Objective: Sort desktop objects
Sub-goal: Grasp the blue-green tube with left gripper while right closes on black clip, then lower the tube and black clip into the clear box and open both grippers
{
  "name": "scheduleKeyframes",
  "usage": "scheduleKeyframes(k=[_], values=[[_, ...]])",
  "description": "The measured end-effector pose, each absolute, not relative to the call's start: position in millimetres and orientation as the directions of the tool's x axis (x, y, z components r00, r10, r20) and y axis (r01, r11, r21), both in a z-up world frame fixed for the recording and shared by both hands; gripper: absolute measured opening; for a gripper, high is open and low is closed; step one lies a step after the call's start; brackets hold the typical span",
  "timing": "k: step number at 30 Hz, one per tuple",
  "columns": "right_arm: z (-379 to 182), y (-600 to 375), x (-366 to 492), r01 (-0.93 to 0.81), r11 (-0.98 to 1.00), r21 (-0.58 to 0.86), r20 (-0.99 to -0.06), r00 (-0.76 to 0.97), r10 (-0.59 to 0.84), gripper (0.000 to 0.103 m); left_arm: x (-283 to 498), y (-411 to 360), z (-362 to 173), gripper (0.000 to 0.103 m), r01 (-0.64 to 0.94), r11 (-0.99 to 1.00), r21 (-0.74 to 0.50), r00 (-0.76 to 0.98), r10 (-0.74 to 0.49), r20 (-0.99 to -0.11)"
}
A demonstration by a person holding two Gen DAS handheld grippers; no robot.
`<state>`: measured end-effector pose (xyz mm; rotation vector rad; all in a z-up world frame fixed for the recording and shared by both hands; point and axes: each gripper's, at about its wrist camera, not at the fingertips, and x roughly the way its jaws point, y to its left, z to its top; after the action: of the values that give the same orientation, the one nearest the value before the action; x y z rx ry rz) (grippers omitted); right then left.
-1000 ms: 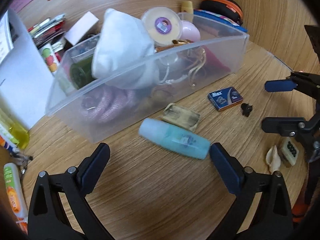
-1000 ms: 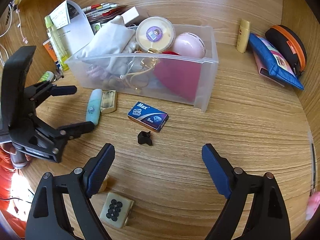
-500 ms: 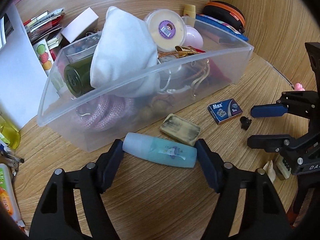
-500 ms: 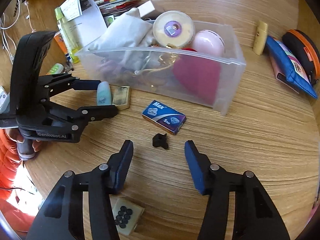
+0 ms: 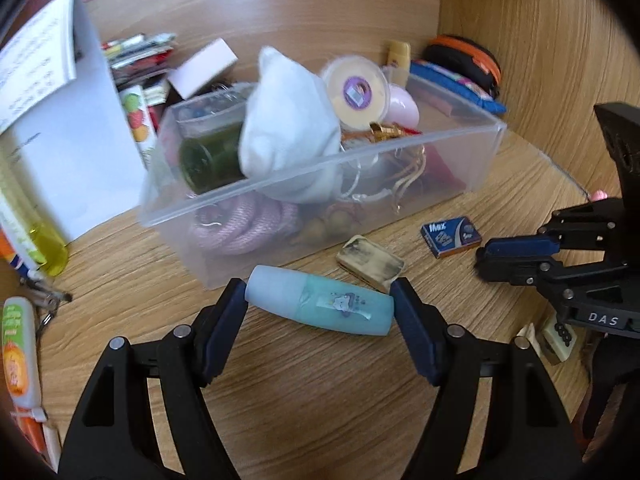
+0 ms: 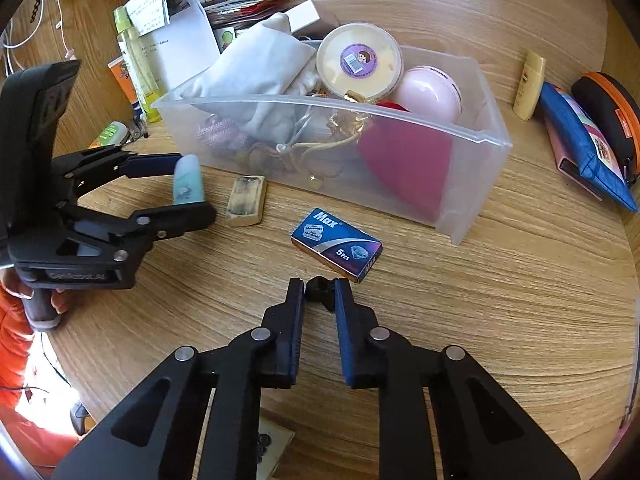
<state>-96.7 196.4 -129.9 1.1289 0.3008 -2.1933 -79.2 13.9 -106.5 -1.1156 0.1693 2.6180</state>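
Note:
A light-blue tube (image 5: 320, 308) lies lengthwise between the pads of my left gripper (image 5: 318, 305), which is shut on its two ends just in front of the clear plastic bin (image 5: 400, 148). The right wrist view shows that gripper (image 6: 196, 186) from the side, with the tube (image 6: 186, 180) in it. My right gripper (image 6: 320, 292) is shut on a small black clip (image 6: 319, 289) on the desk, just in front of the blue Max box (image 6: 336, 250). In the left wrist view the right gripper (image 5: 482, 259) hides the clip.
A dirty eraser (image 6: 245, 200) lies beside the tube. The bin (image 6: 320, 100) holds a white pouch, a round yellow tin and a pink ball. A blue pouch (image 6: 580, 148), a black-orange case (image 6: 612, 116) and a yellow stick (image 6: 529, 84) lie at the right, papers (image 5: 60, 120) at the left.
My left gripper came forward and closed on the ends of the light-blue tube. My right gripper's jaws went from wide apart to closed on the black clip.

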Motion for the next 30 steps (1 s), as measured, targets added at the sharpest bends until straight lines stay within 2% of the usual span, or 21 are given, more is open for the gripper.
scheduleKeyframes(k=[8,18,30], values=[[-113,198,-90,0.647,-0.757,0.092,-0.757,-0.448,-0.475,0.014,-68,10,-94,0.073,-0.247,-0.968,-0.038,-0.71,0.208,-0.673],[-80,203,-90,0.68,-0.727,0.098,-0.694,-0.477,-0.54,0.014,-56,-2,-69,0.073,-0.102,-0.994,-0.048,-0.796,0.111,-0.595],[-45,217,-103,0.697,-0.712,0.087,-0.601,-0.533,-0.596,0.014,-60,5,-38,0.073,-0.083,-0.995,-0.053,-0.845,0.098,-0.526]])
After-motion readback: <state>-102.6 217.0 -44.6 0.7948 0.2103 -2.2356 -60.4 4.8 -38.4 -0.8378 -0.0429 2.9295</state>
